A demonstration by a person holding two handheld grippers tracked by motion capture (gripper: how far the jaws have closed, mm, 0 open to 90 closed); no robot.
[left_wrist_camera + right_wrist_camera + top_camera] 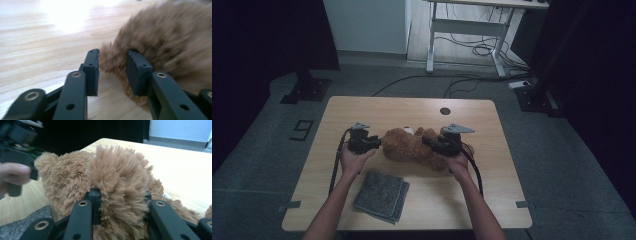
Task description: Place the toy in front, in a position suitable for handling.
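Observation:
A brown plush bear lies across the middle of the wooden table. My left gripper is at the bear's left end. In the left gripper view its jaws stand apart with a loose tuft of the bear's fur between the pads, so it is open. My right gripper comes in from the bear's right side. In the right gripper view it is shut on a fluffy limb of the bear, and fur bulges out between the jaws.
A folded grey cloth lies near the front edge between my forearms, and its corner lies next to the bear. A round hole is in the table's far side. A white desk frame with cables stands behind.

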